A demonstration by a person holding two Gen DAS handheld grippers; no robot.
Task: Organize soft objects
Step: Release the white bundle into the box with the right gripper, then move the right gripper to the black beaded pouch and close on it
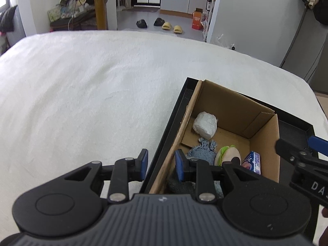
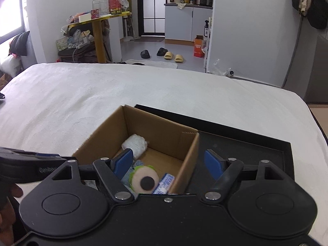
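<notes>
A cardboard box [image 1: 231,104] stands in a black tray [image 1: 176,112] on a white bed. Inside lie a white wad [image 1: 205,124], a blue knitted cloth [image 1: 202,150], a plush toy with green trim [image 1: 227,154] and a blue-white packet [image 1: 253,162]. My left gripper [image 1: 161,165] is open and straddles the box's left wall and the tray rim. In the right wrist view the box [image 2: 164,127] holds the wad [image 2: 135,144], the toy [image 2: 144,179] and the packet [image 2: 164,185]. My right gripper [image 2: 168,163] is open and empty over the box's right wall.
The white bed [image 1: 82,86] spreads left and ahead. The tray's bare floor [image 2: 242,149] lies right of the box. Beyond the bed's far edge are slippers [image 2: 173,56], an orange carton [image 2: 198,47] and a yellow table [image 2: 98,20] with clutter.
</notes>
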